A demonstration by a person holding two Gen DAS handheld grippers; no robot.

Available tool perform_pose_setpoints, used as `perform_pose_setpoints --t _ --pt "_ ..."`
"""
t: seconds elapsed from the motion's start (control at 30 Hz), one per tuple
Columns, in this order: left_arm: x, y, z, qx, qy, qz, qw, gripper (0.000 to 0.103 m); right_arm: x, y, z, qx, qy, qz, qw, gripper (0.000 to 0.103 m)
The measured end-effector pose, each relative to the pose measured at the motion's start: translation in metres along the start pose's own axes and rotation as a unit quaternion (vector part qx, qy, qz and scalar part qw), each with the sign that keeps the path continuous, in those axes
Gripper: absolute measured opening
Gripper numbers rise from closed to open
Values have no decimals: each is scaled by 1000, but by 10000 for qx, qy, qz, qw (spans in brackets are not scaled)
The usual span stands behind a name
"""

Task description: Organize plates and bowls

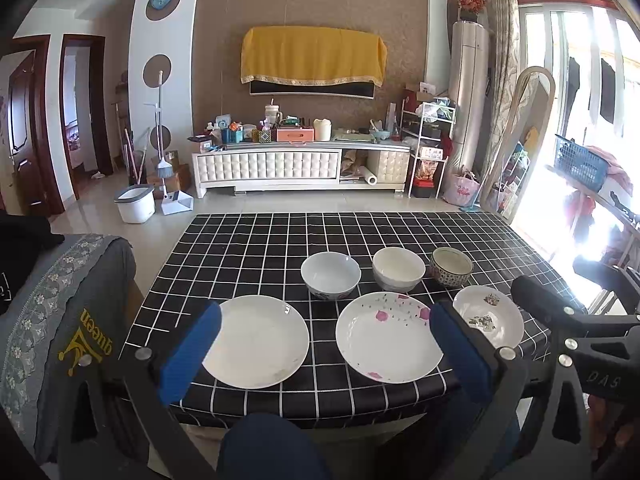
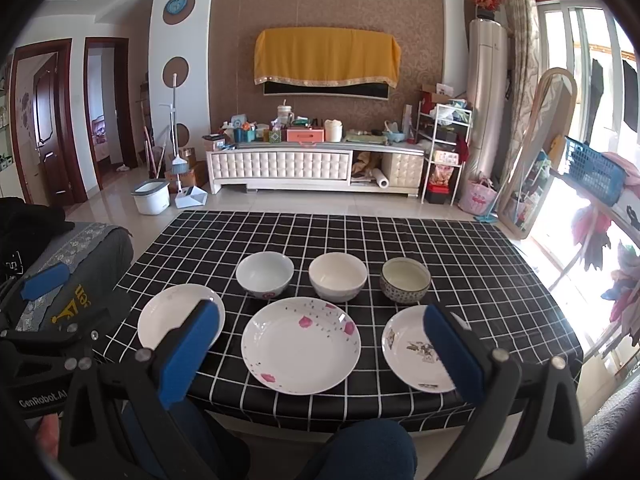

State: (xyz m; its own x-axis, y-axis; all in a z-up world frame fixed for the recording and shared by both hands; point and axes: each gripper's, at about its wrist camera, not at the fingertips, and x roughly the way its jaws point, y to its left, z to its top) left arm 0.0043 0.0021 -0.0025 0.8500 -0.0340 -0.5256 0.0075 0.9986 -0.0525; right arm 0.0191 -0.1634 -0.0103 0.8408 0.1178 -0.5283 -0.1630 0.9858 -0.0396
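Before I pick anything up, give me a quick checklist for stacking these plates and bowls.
1. Left gripper open and holding nothing: ok.
2. Right gripper open and holding nothing: ok.
3. Three plates apart in the near row, plain plate, pink-petal plate, small patterned plate: ok.
4. Three bowls upright behind them, white bowl, cream bowl, patterned bowl: ok.
5. Bowls free of food or liquid: cannot tell.
6. Both grippers short of the table, touching nothing: ok.

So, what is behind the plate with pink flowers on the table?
Behind the pink-flower plate stand three bowls: a white bowl, a cream bowl and a patterned bowl. All look empty; the bowl bottoms' far sides are hidden.
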Motion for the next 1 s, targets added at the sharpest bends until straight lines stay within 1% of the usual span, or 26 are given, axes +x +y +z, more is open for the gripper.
perform_pose_setpoints --t 0.5,0.67,1.0 --pt "0 0 -2 -3 14 -4 10000 103 0 1 0 -52 20 17 10000 103" --pt "1 -2 -2 78 13 -38 10000 103 1 2 1 -45 43 7 10000 103" --pt "2 -2 -4 36 53 -87 9999 103 0 1 -1 -42 65 -10 10000 103"
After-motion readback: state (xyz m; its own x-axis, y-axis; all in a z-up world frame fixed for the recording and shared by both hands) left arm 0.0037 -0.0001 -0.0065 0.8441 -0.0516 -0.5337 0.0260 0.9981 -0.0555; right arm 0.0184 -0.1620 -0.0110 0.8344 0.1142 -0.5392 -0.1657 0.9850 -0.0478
